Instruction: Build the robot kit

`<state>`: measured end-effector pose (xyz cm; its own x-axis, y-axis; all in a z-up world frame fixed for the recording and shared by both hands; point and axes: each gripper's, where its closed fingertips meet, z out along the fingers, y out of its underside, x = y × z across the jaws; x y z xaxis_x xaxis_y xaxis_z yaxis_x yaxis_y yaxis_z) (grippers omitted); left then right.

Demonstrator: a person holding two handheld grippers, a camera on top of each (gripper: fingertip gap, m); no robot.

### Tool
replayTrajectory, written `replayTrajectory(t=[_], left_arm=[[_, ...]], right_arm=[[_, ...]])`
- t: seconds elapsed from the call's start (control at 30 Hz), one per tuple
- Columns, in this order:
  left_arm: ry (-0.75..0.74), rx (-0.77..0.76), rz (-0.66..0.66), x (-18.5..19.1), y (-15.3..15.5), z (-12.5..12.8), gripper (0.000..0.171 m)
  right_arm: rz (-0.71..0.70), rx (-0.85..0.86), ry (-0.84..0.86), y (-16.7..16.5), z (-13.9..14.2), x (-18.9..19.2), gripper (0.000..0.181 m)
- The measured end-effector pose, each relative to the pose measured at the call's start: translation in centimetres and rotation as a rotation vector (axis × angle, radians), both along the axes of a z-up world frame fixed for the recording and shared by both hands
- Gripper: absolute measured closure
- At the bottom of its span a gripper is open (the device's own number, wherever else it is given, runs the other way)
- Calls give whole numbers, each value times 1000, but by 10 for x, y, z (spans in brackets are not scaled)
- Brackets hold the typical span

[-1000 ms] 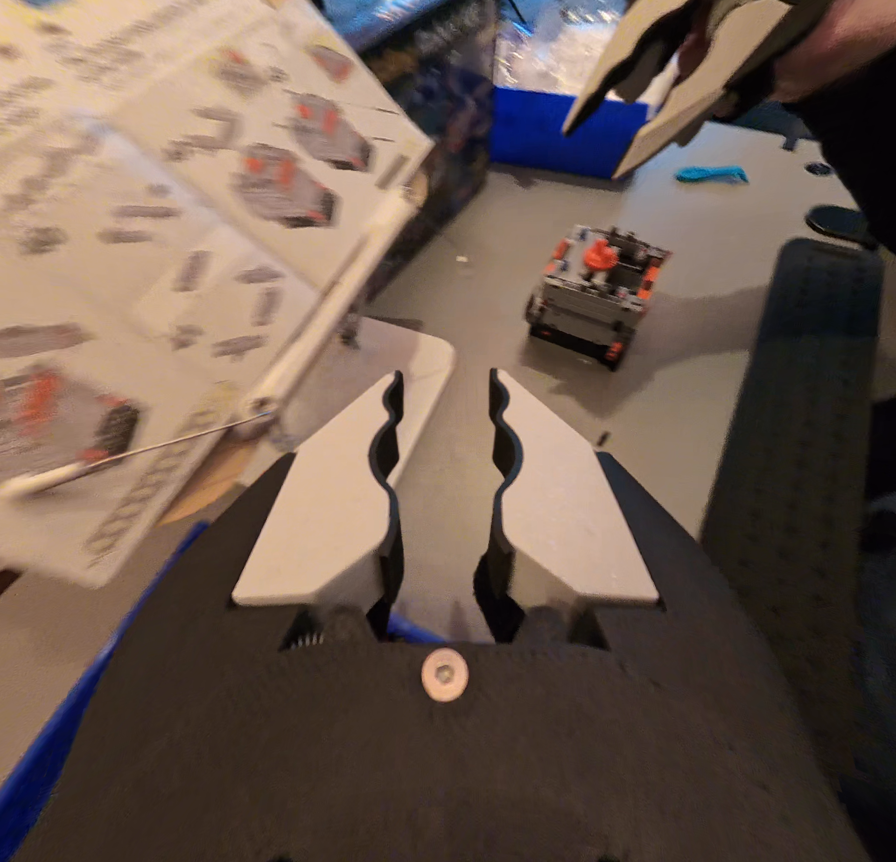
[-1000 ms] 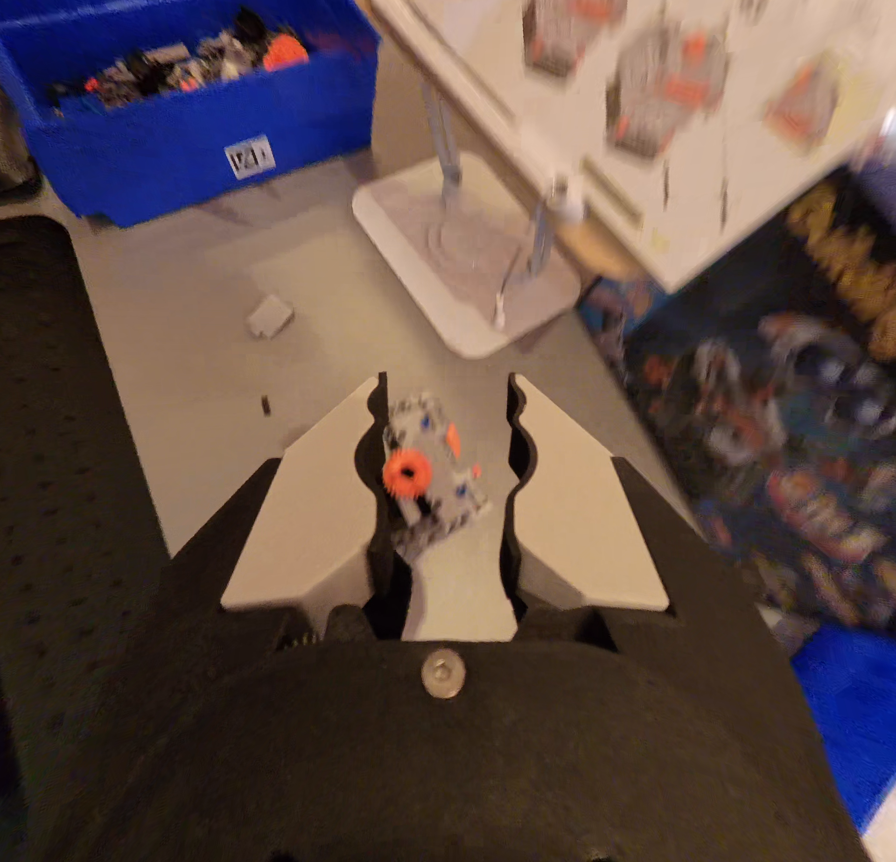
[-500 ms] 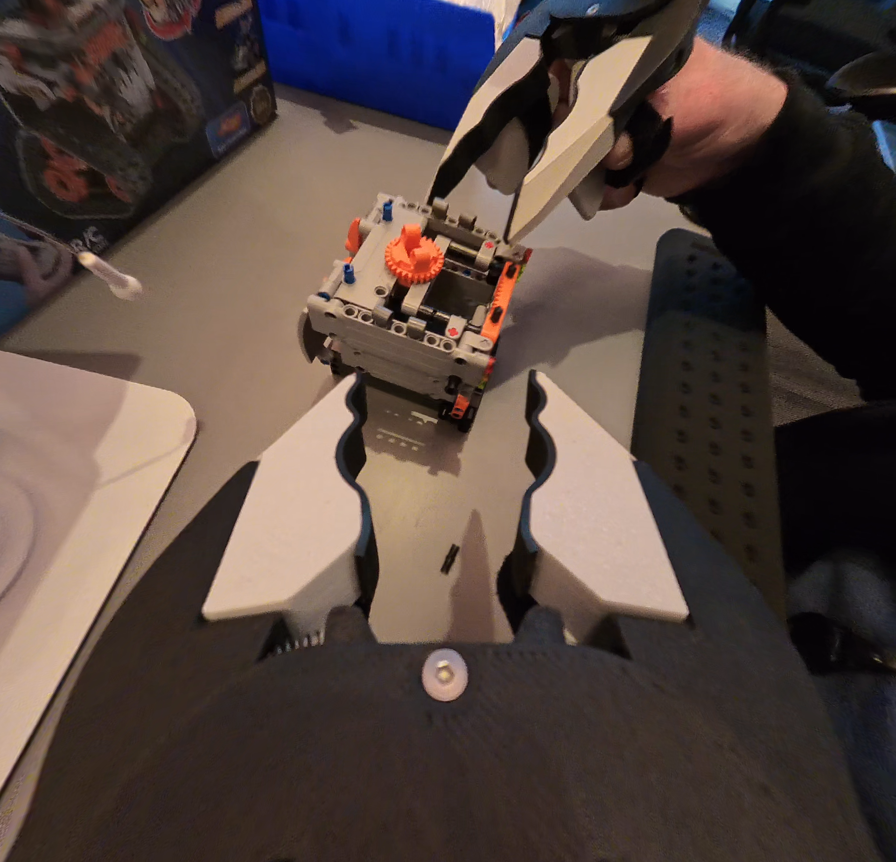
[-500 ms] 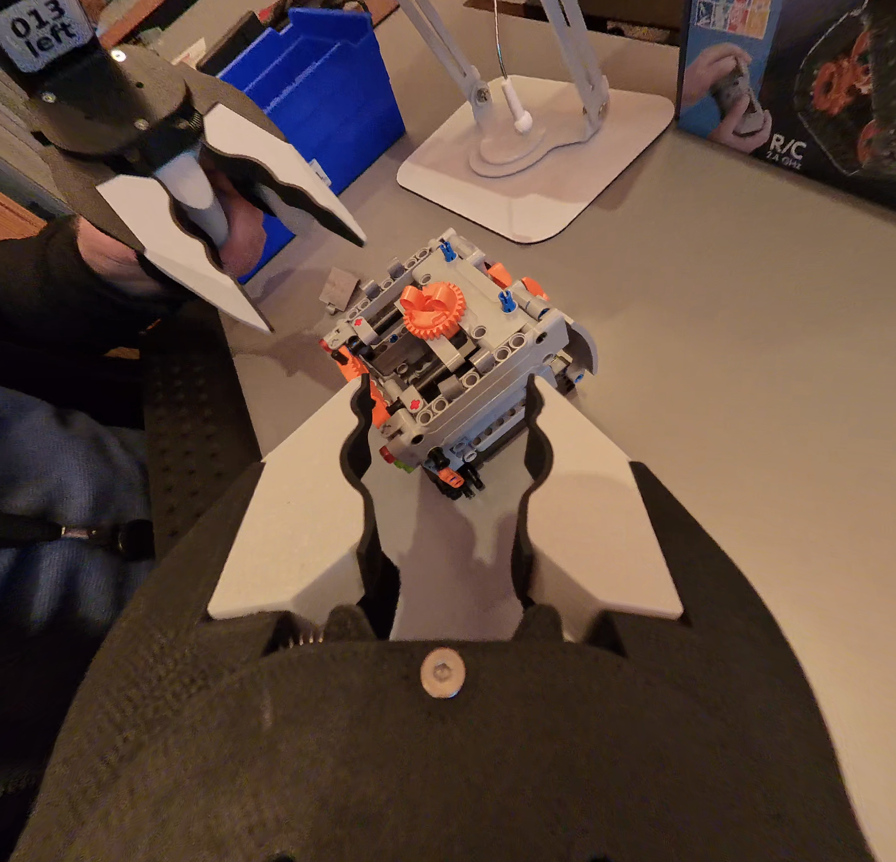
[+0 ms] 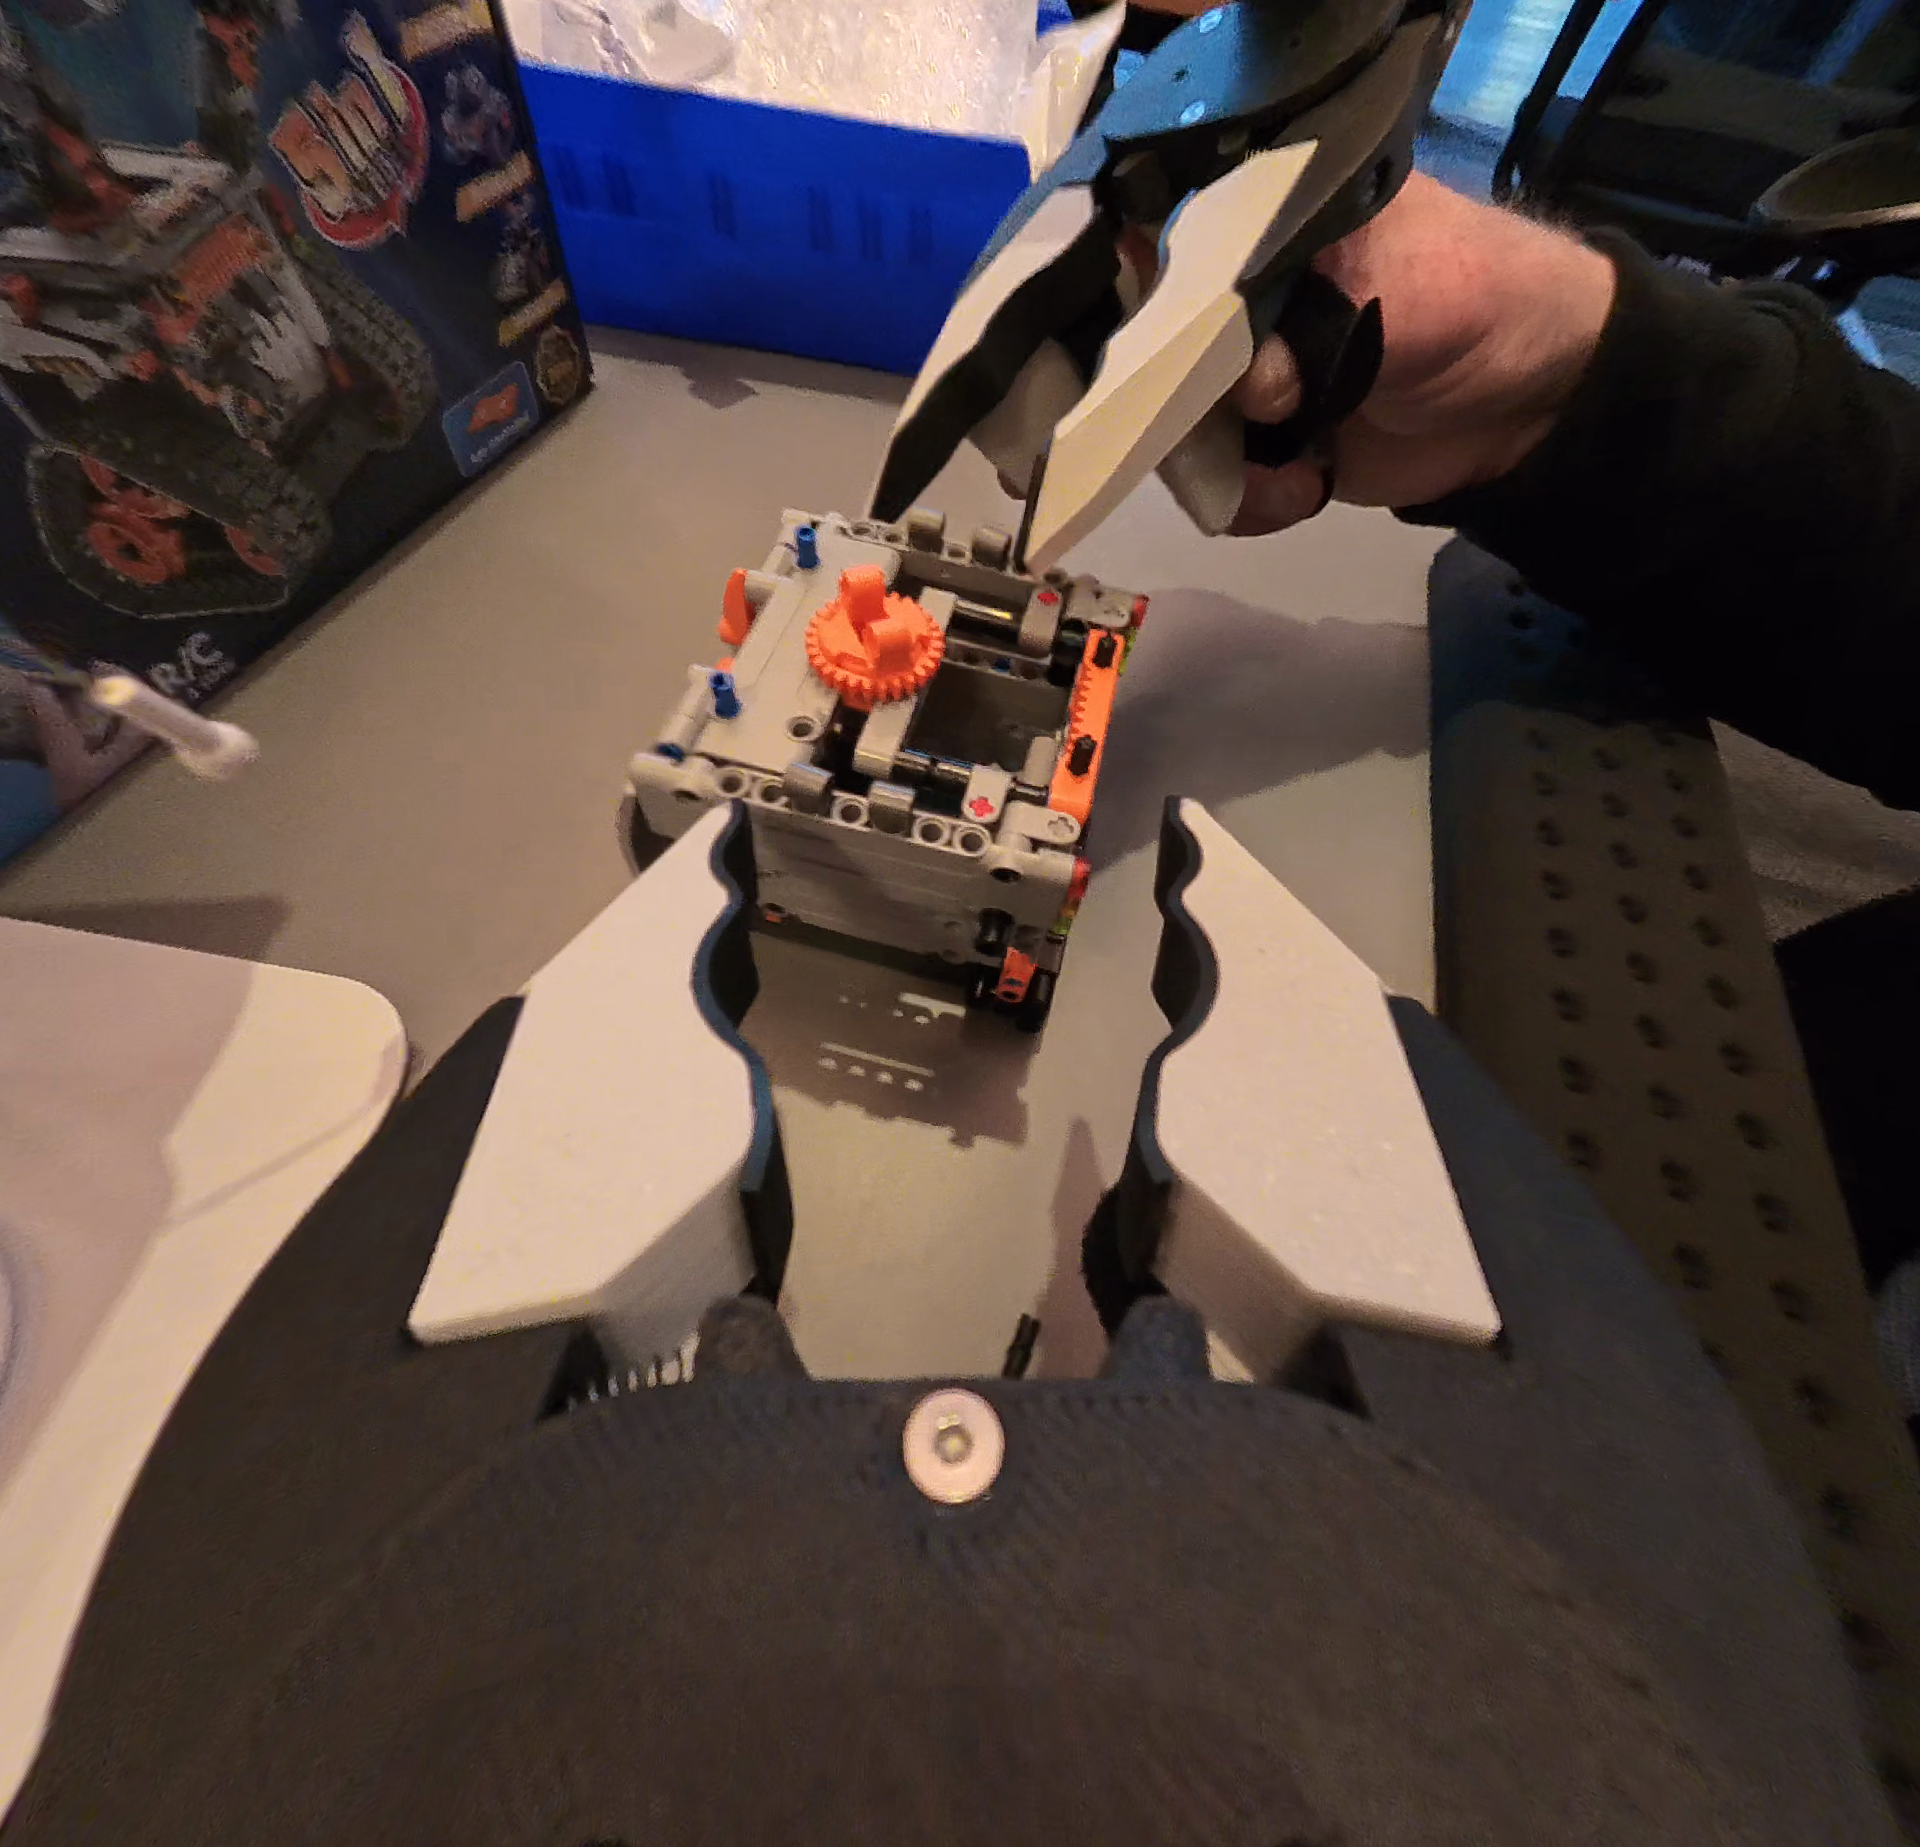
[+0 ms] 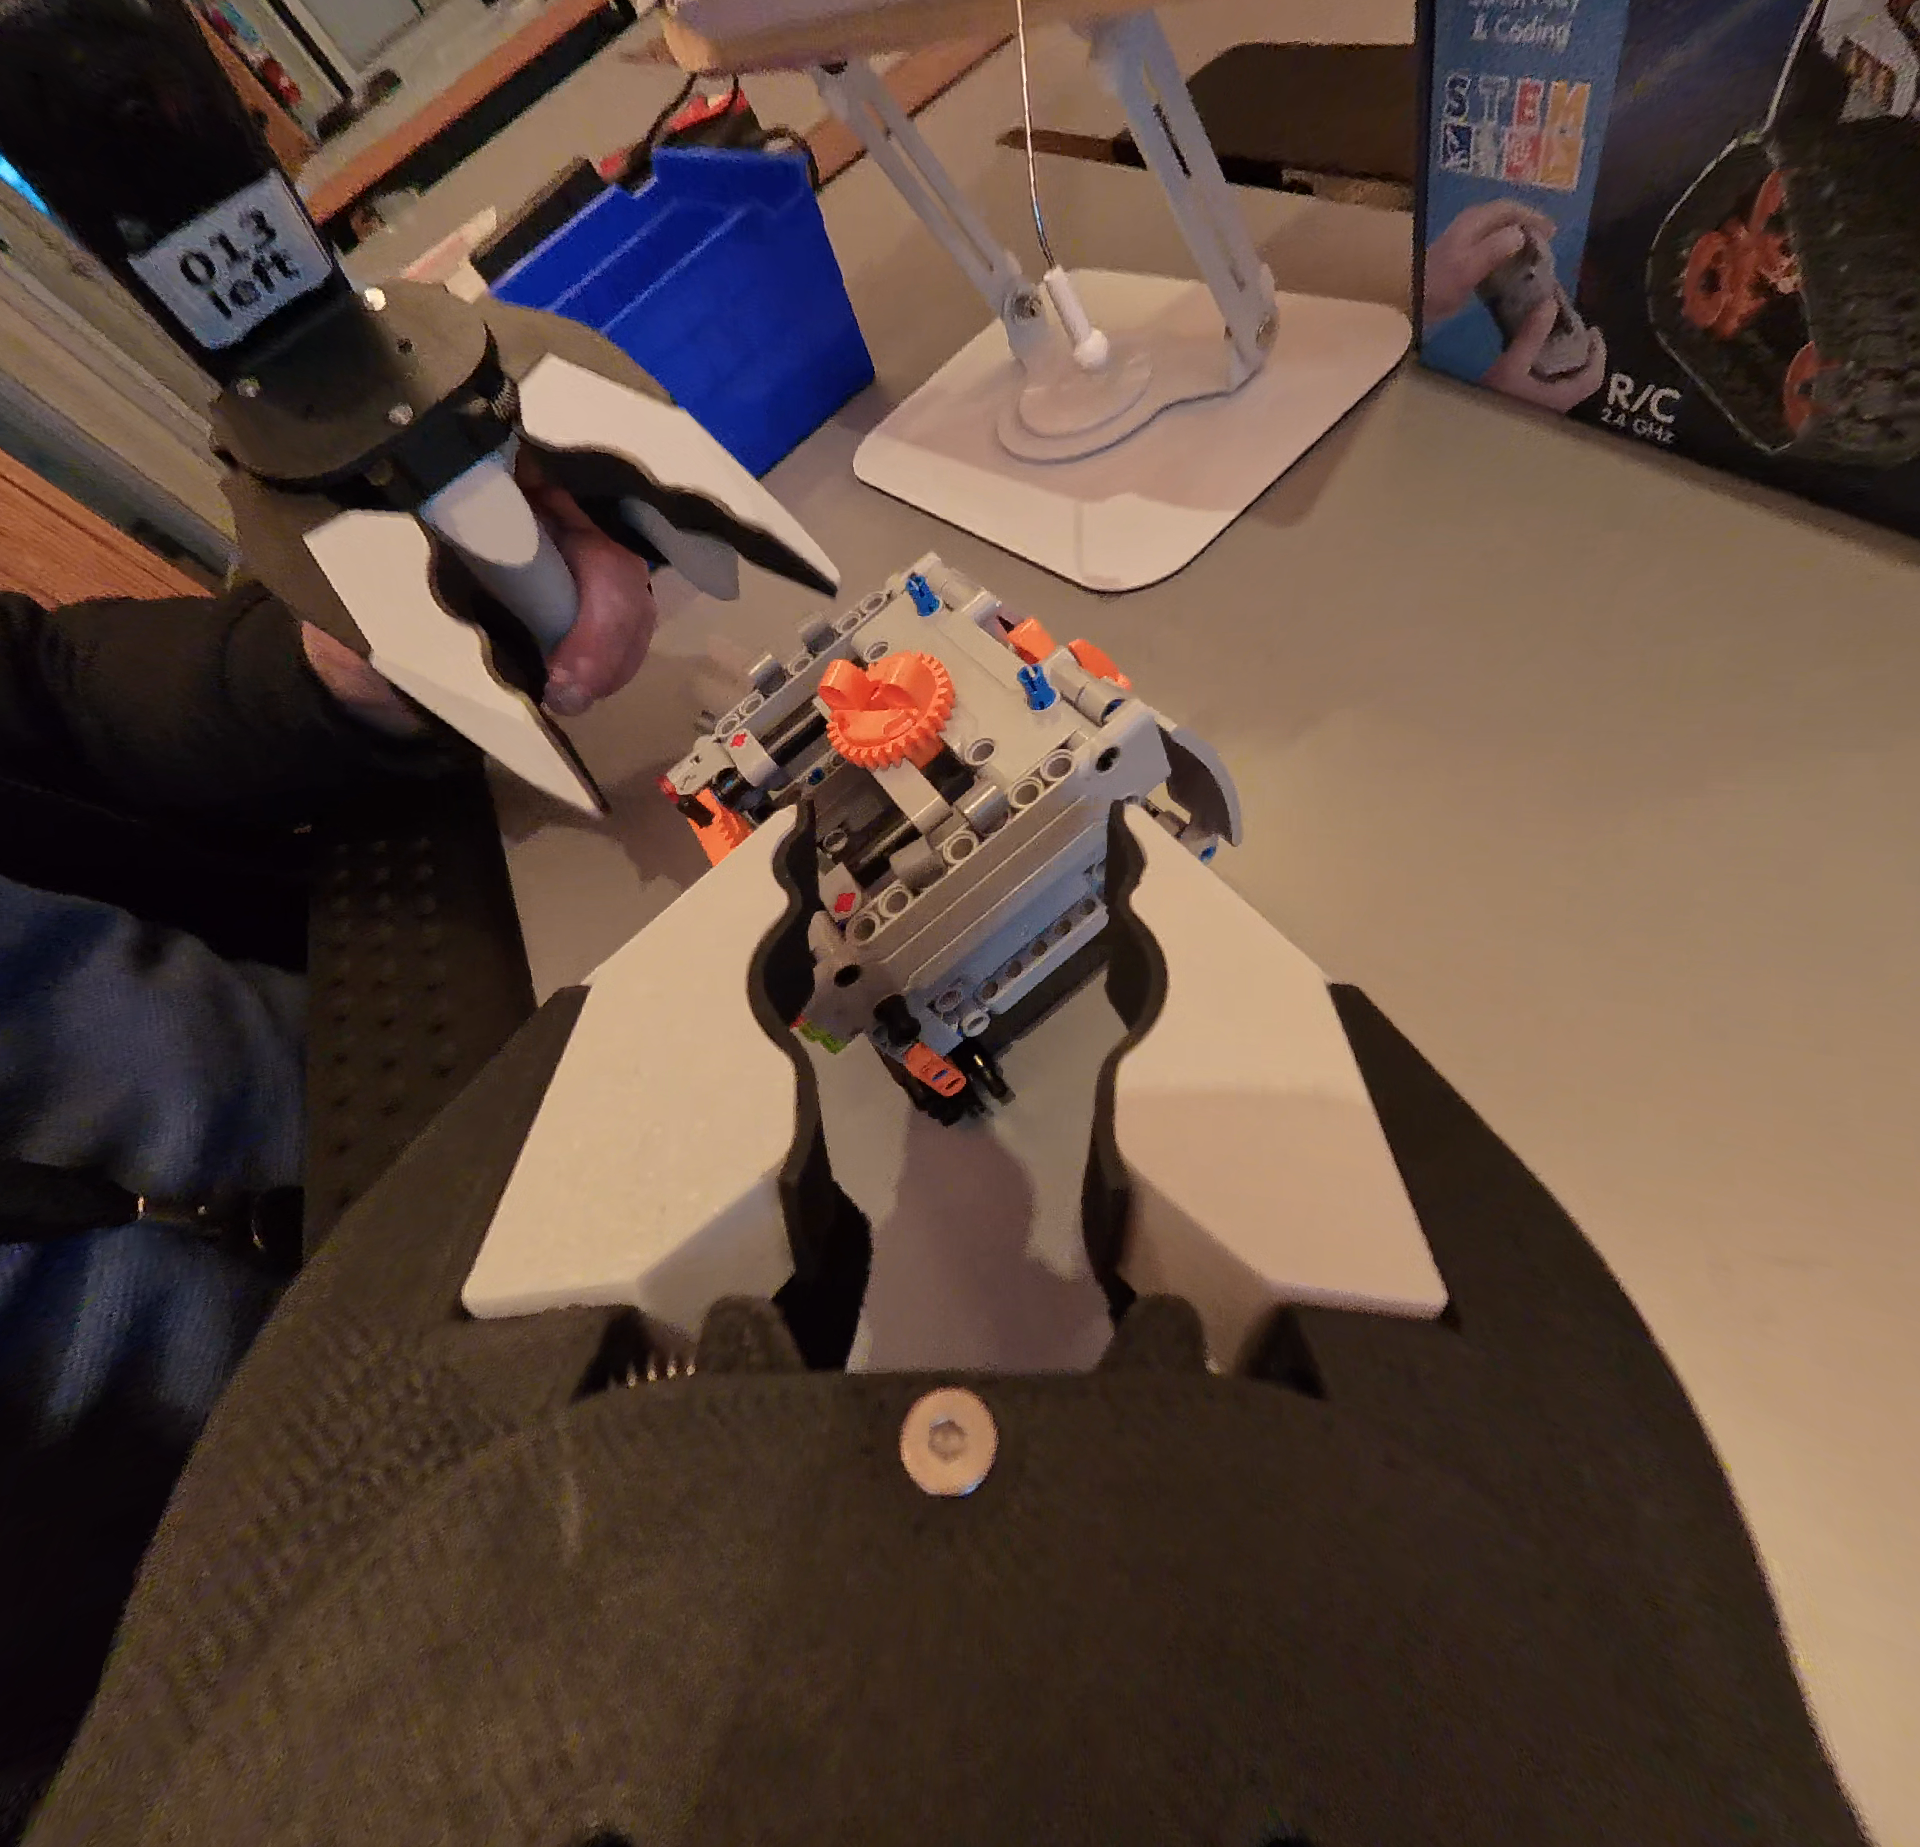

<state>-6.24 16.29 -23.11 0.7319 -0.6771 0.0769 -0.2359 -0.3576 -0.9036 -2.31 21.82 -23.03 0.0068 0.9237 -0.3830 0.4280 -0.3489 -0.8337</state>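
A grey brick-built model with an orange gear on top stands on the grey table. My left gripper is open, its tips on either side of the model's near face, the left tip at the near-left corner. My right gripper, held by a hand, is open with its tips just over the model's far edge. In the right wrist view the model sits between the open fingers of the right gripper. The left gripper shows open to its left.
A blue bin with plastic bags and a printed toy box stand behind the model. A white stand's base is at the left. A dark perforated mat lies at the right. A small black pin lies on the table. Some 8 centimetres of space lies between my two pairs of fingers.
Both grippers have closed in on the model. The left one swung from the instruction sheet to the model's near side. The right one came down to its far edge. Both stayed open.
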Motion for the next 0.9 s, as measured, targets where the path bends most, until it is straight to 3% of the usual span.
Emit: replayTrajectory(t=[0.17, 0.37, 0.5, 0.9], left_arm=[[-78, -57, 1, -6, 7, -5, 75], [-12, -8, 16, 5, 13, -16, 63], [-20, 4, 24, 5, 14, -15, 64], [193, 34, 116, 2, 20, -26, 64]], right_arm=[[9, 13, -45, 6, -5, -8, 126], [-2, 16, -46, 7, -11, -12, 138], [-7, 12, -39, 7, -11, -13, 139], [-8, 33, -63, 3, -12, -17, 140]])
